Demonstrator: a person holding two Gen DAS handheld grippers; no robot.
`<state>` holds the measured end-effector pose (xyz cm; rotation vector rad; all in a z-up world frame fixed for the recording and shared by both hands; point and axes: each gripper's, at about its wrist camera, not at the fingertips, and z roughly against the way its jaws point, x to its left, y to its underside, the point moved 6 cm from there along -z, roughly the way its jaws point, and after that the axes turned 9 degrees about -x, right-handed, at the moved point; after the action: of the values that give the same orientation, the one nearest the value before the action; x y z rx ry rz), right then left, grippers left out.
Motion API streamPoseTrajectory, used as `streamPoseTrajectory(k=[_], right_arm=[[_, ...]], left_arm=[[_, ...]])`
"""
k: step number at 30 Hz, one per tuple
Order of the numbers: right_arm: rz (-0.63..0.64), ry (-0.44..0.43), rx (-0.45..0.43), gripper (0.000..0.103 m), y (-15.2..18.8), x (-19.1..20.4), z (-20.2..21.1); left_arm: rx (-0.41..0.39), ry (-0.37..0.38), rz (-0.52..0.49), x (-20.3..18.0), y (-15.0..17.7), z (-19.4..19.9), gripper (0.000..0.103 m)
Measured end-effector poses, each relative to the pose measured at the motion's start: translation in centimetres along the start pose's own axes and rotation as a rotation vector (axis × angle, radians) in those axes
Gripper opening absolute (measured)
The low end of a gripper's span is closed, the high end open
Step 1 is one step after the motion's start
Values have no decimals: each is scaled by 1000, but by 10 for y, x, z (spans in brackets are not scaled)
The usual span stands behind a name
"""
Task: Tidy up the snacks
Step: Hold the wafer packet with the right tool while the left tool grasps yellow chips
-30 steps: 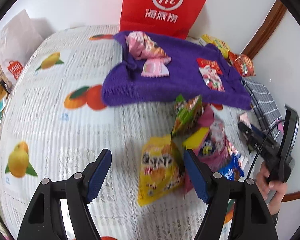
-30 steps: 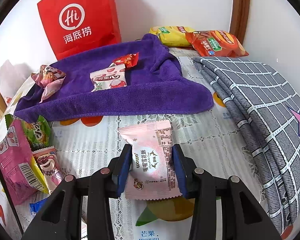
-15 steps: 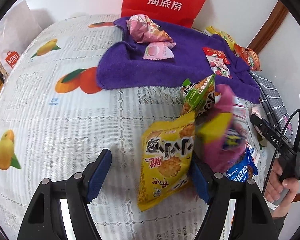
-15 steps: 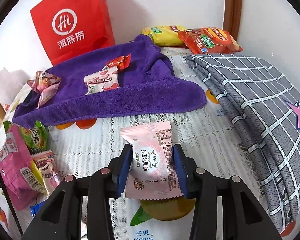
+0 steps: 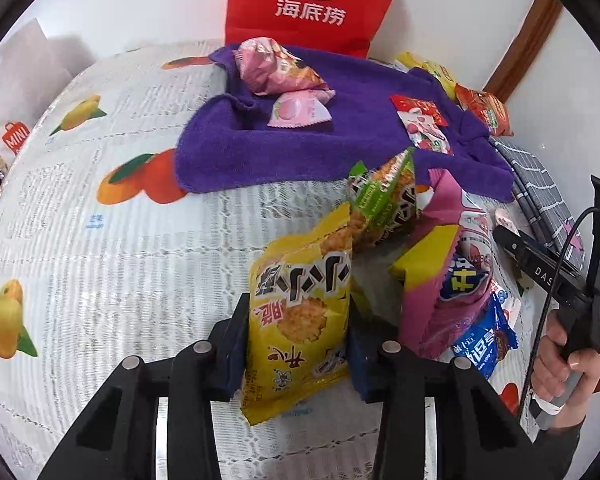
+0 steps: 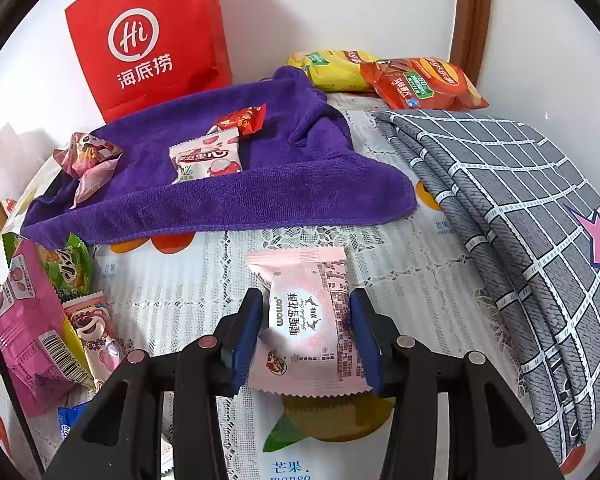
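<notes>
The sorting looked partly done. Four small packets already lay on the purple towel (image 6: 220, 196) at the far side of the table: a crumpled pink packet (image 5: 272, 66) with a pale pink sachet (image 5: 298, 112) just beside it toward the left, and a white lychee packet (image 6: 206, 158) touching a small red packet (image 6: 242, 118) toward the right. A loose heap remained on the fruit-print tablecloth (image 5: 80, 240) nearer the camera: a green packet (image 5: 384, 204), a large pink bag (image 5: 440, 280) and a blue packet (image 5: 486, 340). The left gripper (image 5: 296, 344) had its fingers clamped on the yellow cracker packet (image 5: 300, 312), which stood up between the pads at the left edge of that heap, its lower end close to the cloth; whether it was clear of the cloth could not be told. The right gripper (image 6: 306, 332) had the pale pink nougat packet (image 6: 304, 320) between its pads, near the towel's front edge; its jaws were easing apart, and the left pad seemed to touch the wrapper still, though the hold looked light. Both packets probably belonged with those on the towel, so most of the heap was left to move. Two larger bags, yellow (image 6: 332, 70) and orange-red (image 6: 420, 82), sat against the far wall beyond the towel, and whether they counted as sorted was unclear. The heap's lower packets were overlapped and hard to separate, and the person's right hand (image 5: 560, 356) was cut off at the picture's rim.
</notes>
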<state>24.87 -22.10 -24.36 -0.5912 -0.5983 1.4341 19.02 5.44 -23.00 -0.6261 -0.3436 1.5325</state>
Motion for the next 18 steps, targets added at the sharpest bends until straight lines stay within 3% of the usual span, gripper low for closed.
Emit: streamPoseTrajectory(k=[7,18], right_arm=[[-5,-2,-6,39,0,-1,1],[16,13,-11,38,0,1,1]], left_arm=[[-9,0,28,10,5,8,39],[-49,-28,52,26,-13,28,39]])
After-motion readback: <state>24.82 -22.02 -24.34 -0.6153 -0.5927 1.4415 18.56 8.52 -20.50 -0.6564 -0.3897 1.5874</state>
